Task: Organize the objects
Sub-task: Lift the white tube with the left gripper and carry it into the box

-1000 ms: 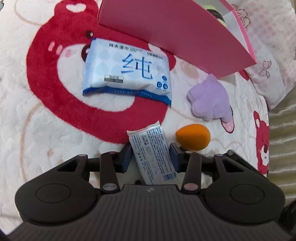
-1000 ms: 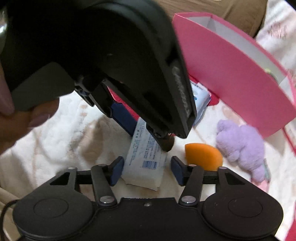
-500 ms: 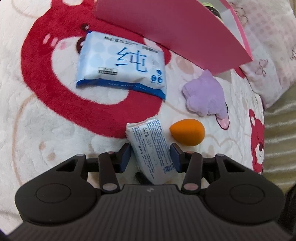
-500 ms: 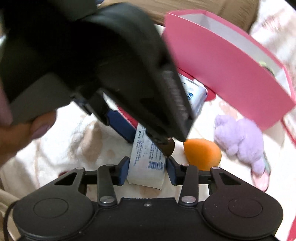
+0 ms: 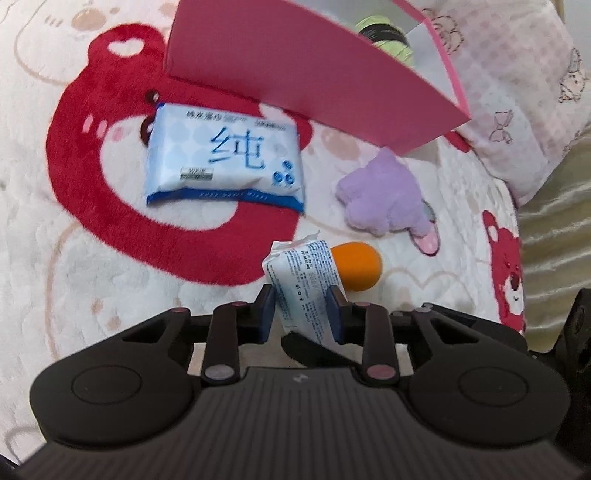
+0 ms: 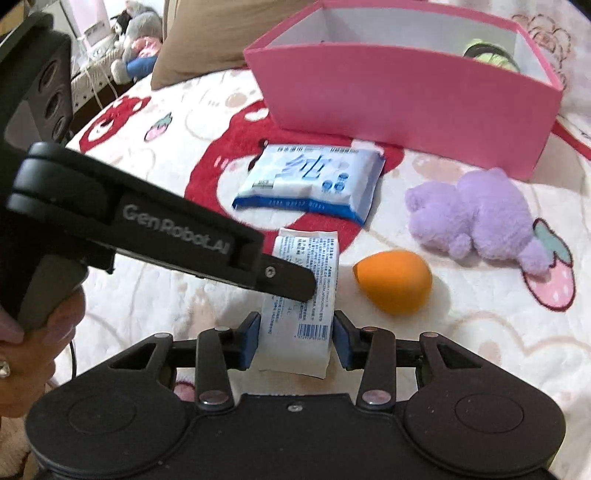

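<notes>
Tissue pack [image 5: 304, 280] sits clamped in both my left gripper [image 5: 301, 314], its jaws just narrowed, and my right gripper [image 6: 295, 341].

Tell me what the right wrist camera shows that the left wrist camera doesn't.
Only the right wrist view: the left hand-held gripper from the side, a hand holding it, a brown pillow and stuffed toys behind. Only the left wrist view: a checked pink pillow. Both: the small tissue pack, orange sponge, blue wipes pack, purple plush and pink box.
</notes>
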